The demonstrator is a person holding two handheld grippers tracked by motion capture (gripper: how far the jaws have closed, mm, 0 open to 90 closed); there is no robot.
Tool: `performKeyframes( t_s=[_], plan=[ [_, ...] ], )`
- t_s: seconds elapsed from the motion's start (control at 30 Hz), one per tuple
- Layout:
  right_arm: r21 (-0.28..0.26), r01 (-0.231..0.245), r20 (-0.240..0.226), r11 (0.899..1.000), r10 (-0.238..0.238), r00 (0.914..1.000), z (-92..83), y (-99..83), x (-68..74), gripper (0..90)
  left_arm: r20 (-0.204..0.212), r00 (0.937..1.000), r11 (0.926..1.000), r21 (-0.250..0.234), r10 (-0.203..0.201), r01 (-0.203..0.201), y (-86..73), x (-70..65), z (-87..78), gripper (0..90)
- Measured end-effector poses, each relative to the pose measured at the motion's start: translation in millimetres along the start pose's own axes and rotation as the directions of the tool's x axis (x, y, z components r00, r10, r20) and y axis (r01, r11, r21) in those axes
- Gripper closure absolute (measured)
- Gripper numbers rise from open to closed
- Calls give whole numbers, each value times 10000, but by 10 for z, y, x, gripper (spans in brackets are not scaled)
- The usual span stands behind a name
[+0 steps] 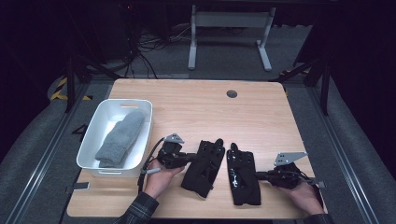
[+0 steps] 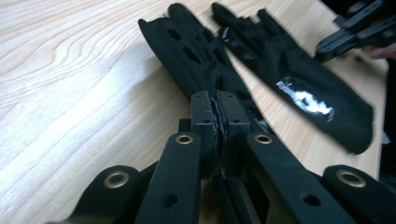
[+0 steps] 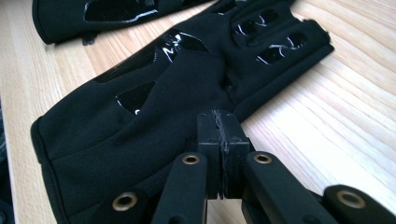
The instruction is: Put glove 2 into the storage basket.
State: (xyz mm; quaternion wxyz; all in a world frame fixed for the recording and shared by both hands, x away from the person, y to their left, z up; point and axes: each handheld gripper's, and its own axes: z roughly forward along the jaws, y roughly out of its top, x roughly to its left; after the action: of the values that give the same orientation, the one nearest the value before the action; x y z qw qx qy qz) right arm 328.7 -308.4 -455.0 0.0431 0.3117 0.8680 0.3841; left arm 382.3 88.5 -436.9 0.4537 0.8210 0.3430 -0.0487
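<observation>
On the table point(image 1: 261, 112), each claw clamped on a black glove's edge: left claw point(image 2: 217, 100) on left glove point(image 2: 196, 56), right claw point(image 3: 223, 122) on right glove point(image 3: 154, 102).

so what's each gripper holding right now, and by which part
The left gripper is shut on the outer side edge of the left black glove. The right gripper is shut on the side edge of the right black glove, near the thumb.

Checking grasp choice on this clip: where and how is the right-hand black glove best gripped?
Grip the right-hand black glove at its outer side edge, coming in level from the right, as the right gripper does: it lies flat, so only a thin edge fits the jaws.
</observation>
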Motion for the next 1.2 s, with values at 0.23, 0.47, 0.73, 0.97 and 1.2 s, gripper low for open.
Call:
performKeyframes(
  t_s=[0.23,0.47,0.73,0.97,1.2],
  plan=[
    [13,199,-311,9998,-198,9993,110,77,62,899,474,9989,9996,-297,-2,16,50,-60,-34,876],
    [34,416,-606,9991,-413,9973,223,170,130,899,979,9951,9984,-547,-110,164,90,-67,-53,876],
    [126,590,-819,9982,-578,9950,380,292,175,899,1115,9937,9981,-616,118,-49,160,-123,-52,876],
    [97,626,-944,9980,-614,9936,493,369,185,899,1319,9909,9977,-649,267,-183,233,-160,-21,876],
    [32,808,-927,9967,-801,9925,606,469,217,900,1397,9885,9974,-516,576,-508,309,-230,42,877]
  ],
)
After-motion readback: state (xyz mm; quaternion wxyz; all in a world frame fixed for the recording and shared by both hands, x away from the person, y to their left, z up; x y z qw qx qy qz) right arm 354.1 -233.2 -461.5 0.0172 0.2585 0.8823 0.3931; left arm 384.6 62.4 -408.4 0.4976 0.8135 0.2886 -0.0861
